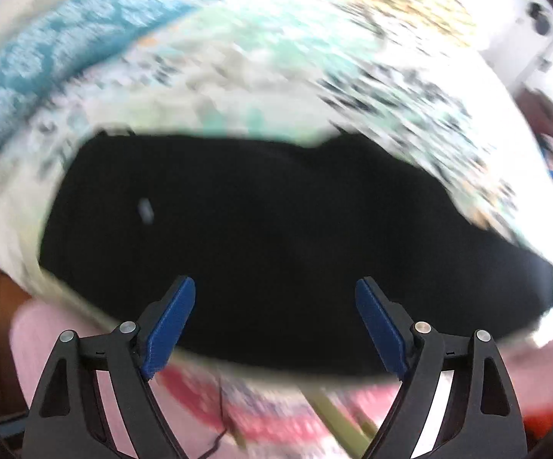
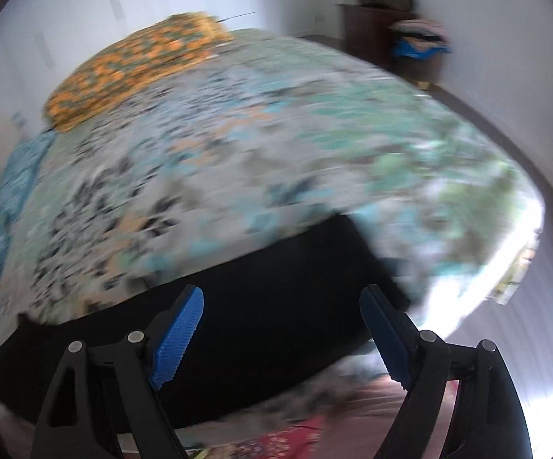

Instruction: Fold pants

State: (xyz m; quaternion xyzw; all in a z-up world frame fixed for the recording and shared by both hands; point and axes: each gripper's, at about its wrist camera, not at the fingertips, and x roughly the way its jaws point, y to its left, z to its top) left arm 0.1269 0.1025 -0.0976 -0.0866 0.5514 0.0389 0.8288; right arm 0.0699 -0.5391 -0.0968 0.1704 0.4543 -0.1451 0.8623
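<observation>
Black pants (image 1: 276,229) lie flat in a compact folded shape near the front edge of a bed with a floral sheet (image 1: 276,76). They also show in the right wrist view (image 2: 269,329) as a dark band below the sheet (image 2: 238,153). My left gripper (image 1: 275,287) is open and empty, hovering above the near edge of the pants. My right gripper (image 2: 281,294) is open and empty, above the right part of the pants. Both views are motion-blurred.
An orange patterned pillow (image 2: 139,65) lies at the far end of the bed. A blue blanket (image 1: 66,57) runs along the left side. A dark dresser (image 2: 376,30) with a clothes pile (image 2: 422,38) stands by the far wall. A pink-red cloth (image 1: 238,413) hangs below the bed's front edge.
</observation>
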